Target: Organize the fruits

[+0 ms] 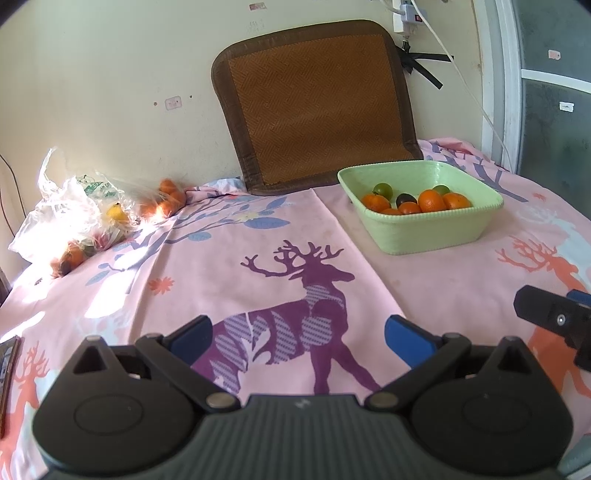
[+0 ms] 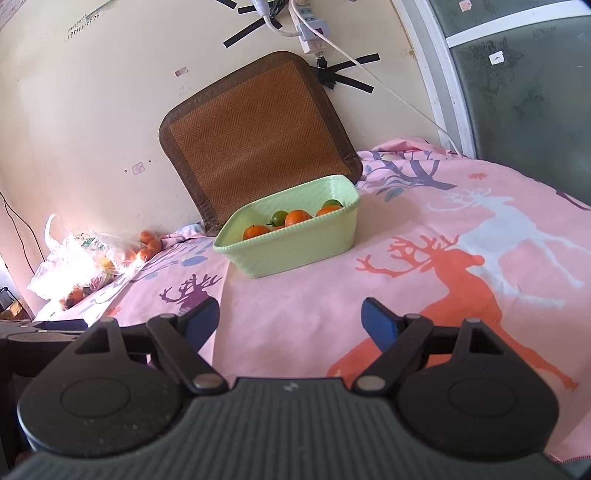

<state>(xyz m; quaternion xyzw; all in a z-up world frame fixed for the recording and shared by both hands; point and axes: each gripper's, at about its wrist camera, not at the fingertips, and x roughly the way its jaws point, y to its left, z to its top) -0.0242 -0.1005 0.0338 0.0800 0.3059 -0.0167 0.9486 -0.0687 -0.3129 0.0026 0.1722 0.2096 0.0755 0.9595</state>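
A pale green basket (image 1: 428, 230) (image 2: 295, 251) stands on the pink deer-print cloth, holding several orange tangerines (image 1: 430, 200) (image 2: 297, 217), green fruits (image 1: 382, 189) (image 2: 279, 217) and one dark fruit (image 1: 405, 199). More orange fruit (image 1: 168, 197) (image 2: 147, 245) lies loose and in a clear plastic bag (image 1: 81, 206) (image 2: 74, 266) at the far left by the wall. My left gripper (image 1: 299, 338) is open over the purple deer, well short of the basket. My right gripper (image 2: 290, 321) is open too, empty, in front of the basket.
A brown woven mat (image 1: 317, 107) (image 2: 258, 136) leans on the wall behind the basket. A power strip with a white cable (image 2: 314, 26) hangs above. The right gripper's body (image 1: 554, 317) shows at the left view's right edge. A dark flat object (image 1: 7, 365) lies at the cloth's left edge.
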